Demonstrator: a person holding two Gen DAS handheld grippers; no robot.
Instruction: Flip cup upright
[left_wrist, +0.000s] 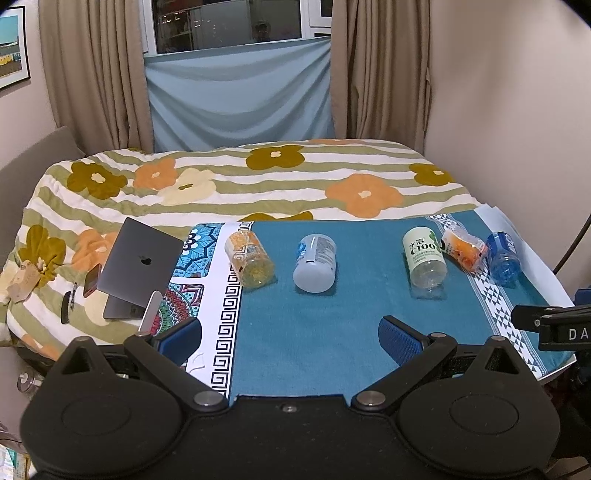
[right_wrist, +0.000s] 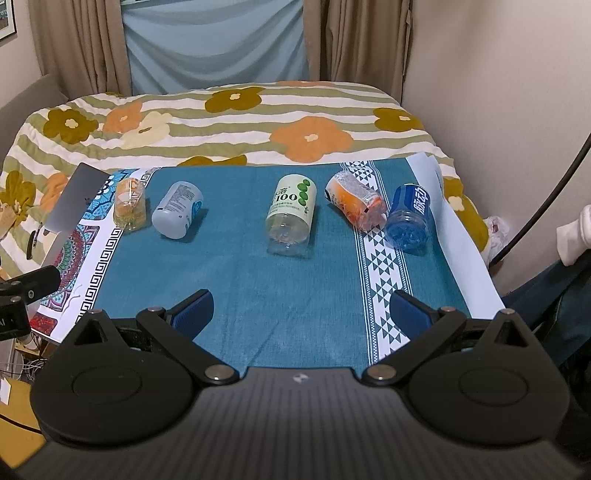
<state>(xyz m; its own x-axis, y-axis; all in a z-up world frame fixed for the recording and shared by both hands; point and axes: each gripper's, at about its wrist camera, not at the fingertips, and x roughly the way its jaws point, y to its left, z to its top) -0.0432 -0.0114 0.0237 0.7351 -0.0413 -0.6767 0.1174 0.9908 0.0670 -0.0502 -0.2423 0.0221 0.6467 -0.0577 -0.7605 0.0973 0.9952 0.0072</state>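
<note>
your left gripper (left_wrist: 290, 338) and right gripper (right_wrist: 301, 310) both hang spread and empty. five cups (right_wrist: 291, 214) lie toppled on the teal cloth (right_wrist: 258, 280); they're probably thin plastic, so a hard pinch may crush or roll one.

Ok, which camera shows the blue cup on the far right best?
The right wrist view: the blue cup lies on its side nearer the picture's middle, with its white label lettering readable. The left wrist view shows it near the right edge, its label turned mostly away.
</note>
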